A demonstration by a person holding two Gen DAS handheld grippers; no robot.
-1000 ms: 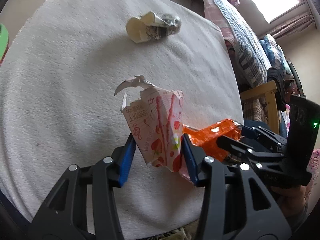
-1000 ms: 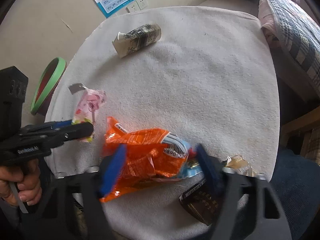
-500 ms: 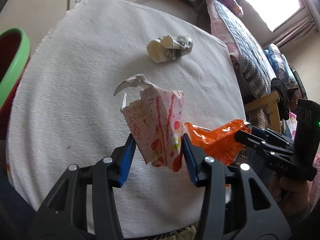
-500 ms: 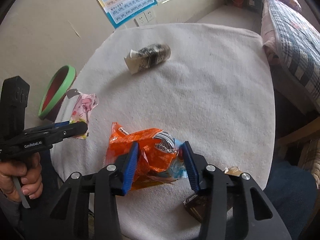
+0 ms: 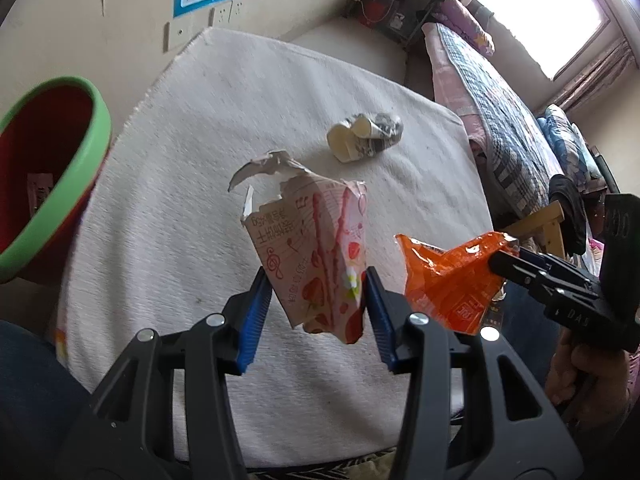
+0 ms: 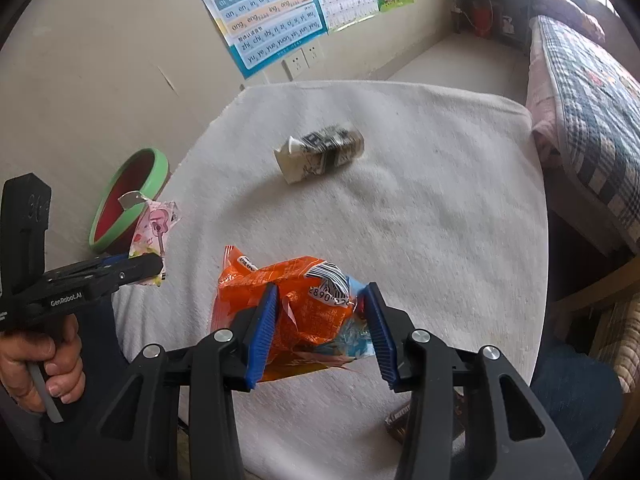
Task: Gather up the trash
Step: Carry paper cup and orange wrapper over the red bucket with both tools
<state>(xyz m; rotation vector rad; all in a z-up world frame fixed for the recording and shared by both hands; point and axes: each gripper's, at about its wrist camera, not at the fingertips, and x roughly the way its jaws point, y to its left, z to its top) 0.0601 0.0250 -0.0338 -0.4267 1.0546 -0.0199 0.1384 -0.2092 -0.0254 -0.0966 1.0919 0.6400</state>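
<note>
My left gripper (image 5: pixel 318 308) is shut on a torn pink snack carton (image 5: pixel 316 248) with strawberry print and holds it above the white table (image 5: pixel 168 208). My right gripper (image 6: pixel 320 324) is shut on an orange snack bag (image 6: pixel 292 308), also lifted off the table. The bag shows to the right in the left wrist view (image 5: pixel 448 276), and the carton shows at left in the right wrist view (image 6: pixel 154 228). A crumpled black-and-white carton (image 6: pixel 320 152) lies on the far part of the table (image 5: pixel 364 136). A green-rimmed red bin (image 5: pixel 48 168) stands left of the table (image 6: pixel 128 196).
A dark brown wrapper (image 6: pixel 400 424) lies near the table's front edge, partly hidden by my right gripper. A bed with a checked quilt (image 6: pixel 592 120) stands to the right. A wall with posters (image 6: pixel 272 12) and sockets lies behind the table.
Both grippers have risen and pulled back from the table with their items. The right jaws closed on the orange bag. The green bin has come into view at left.
</note>
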